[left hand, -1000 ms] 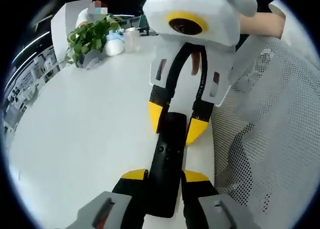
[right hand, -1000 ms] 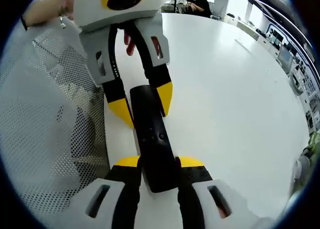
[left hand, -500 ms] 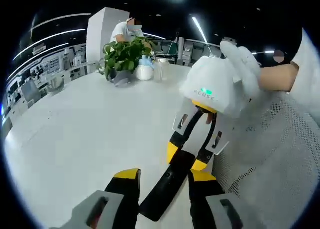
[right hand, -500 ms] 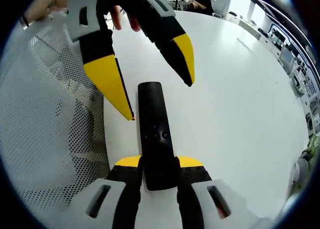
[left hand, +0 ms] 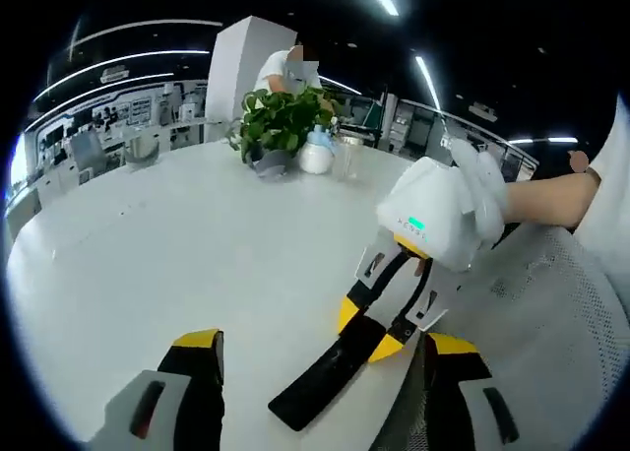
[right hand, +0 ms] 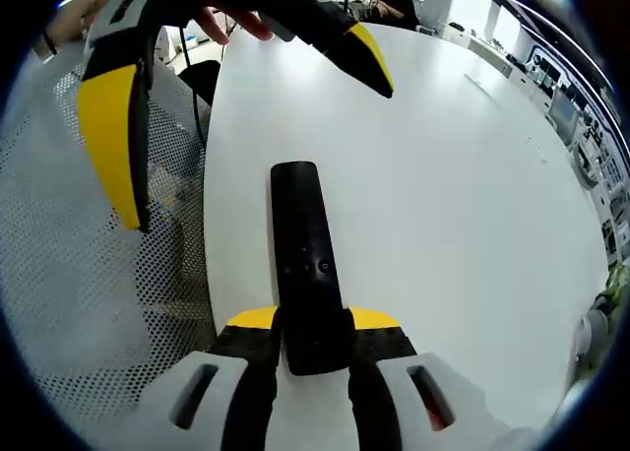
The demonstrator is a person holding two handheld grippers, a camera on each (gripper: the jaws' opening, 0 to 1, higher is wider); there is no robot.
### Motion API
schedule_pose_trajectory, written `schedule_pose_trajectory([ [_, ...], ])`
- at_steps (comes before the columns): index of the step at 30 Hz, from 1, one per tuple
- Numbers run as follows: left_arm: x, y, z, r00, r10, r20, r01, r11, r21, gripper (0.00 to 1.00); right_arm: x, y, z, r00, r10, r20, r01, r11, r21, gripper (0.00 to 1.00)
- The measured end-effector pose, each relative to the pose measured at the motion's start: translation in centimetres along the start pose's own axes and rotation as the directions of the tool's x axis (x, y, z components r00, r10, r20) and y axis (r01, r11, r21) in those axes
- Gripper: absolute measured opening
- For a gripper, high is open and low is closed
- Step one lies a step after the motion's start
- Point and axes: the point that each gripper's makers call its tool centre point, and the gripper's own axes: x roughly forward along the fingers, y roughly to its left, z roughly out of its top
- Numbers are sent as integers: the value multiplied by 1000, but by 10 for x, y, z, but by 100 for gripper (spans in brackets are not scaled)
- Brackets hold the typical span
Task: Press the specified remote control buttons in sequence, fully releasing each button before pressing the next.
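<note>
Opposed close views — shared remote (left hand: 330, 377) (right hand: 305, 259)

Bright ceiling strips, soft shadows, warped edges.

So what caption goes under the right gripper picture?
Right gripper pinches a black remote over the white table.

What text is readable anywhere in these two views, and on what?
Right tool white housing: a small grey brand line under a green light, too blurred to read.
Remote: button marks, no legible labels.
Wall panels behind the white table: too small to read.
Nothing else legible.
</note>
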Motion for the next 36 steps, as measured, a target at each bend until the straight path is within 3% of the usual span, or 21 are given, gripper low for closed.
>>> schedule_pose_trajectory([
  [4, -8, 2, 0, 999, 43, -9, -42, 998, 35, 99, 0, 0, 0, 1000, 0, -2, 0, 1000, -1, 25],
  [11, -39, 1, 8, 992, 121, 33, -121, 993, 4, 100, 0, 0, 0, 1000, 1, 3, -1, 1000, 6, 25],
  [15, -63, 3, 5, 980, 193, 40, -194, 980, 36, 100, -1, 1, -1, 1000, -15, 27, 15, 1000, 25, 26],
  [17, -77, 11, 6, 959, 276, 65, -279, 960, 36, 100, -1, 1, -1, 999, -22, 46, 20, 999, 40, 26],
  [19, -93, 15, 11, 932, 341, 122, -341, 940, -22, 100, -1, 1, -1, 998, -28, 59, 25, 999, 49, 26],
  [21, -107, 16, 13, 911, 379, 164, -366, 925, -102, 100, -1, 1, 0, 997, -35, 66, 31, 998, 61, 26],
  [23, -116, 21, 10, 900, 403, 169, -385, 914, -126, 100, -1, 1, 1, 997, -38, 67, 34, 997, 67, 26],
  [27, -134, 29, 12, 859, 487, 156, -492, 871, -10, 100, 0, 0, 1, 997, -45, 69, 40, 997, 74, 26],
  [28, -139, 33, 13, 842, 511, 175, -520, 854, 10, 100, 0, 0, 1, 997, -46, 69, 40, 996, 75, 26],
  [30, -142, 38, 13, 829, 523, 197, -528, 849, -31, 100, 0, 0, 1, 997, -48, 68, 43, 996, 83, 26],
  [32, -149, 42, 28, 791, 539, 289, -506, 842, -186, 100, 0, 0, 1, 996, -55, 71, 49, 995, 89, 26],
  [33, -151, 43, 35, 774, 542, 328, -497, 840, -216, 100, 0, 0, 1, 996, -58, 75, 50, 994, 93, 26],
  [35, -154, 46, 39, 762, 544, 352, -506, 839, -203, 100, 0, -1, 1, 994, -61, 86, 52, 993, 105, 26],
  [36, -152, 49, 32, 770, 554, 318, -525, 832, -179, 100, 0, -1, 1, 994, -62, 89, 52, 993, 105, 26],
])
